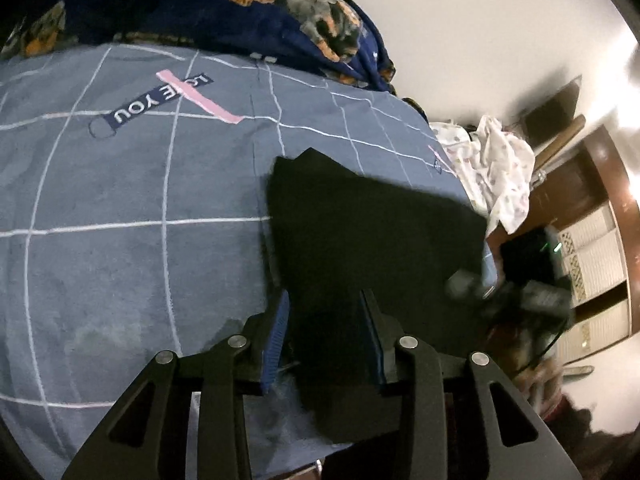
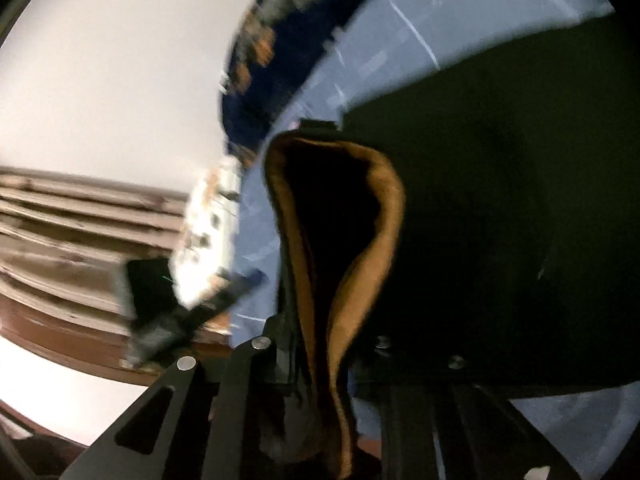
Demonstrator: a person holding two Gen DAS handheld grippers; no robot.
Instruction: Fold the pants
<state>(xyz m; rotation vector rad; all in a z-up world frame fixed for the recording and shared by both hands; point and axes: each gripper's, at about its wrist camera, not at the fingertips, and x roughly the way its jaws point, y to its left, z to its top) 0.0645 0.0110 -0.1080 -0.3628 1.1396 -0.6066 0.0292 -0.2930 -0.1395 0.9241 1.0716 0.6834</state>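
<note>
Closest to your left wrist camera, the left gripper point(image 1: 324, 332) has its blue-padded jaws standing apart with the black pants point(image 1: 372, 232) lying between them; the cloth looks loose there, not pinched. The pants rest on the bed point(image 1: 120, 220), on its blue grid-patterned sheet, toward the edge nearest you. At your right wrist camera, the right gripper point(image 2: 316, 344) has a tan-lined hem of the pants running into its jaws; it appears held, though the fingertips are hidden, so you cannot be sure. You seem mid-fold, carrying one end over. Next, likely lay that end flat and square on the rest of the pants. No containers are visible.
</note>
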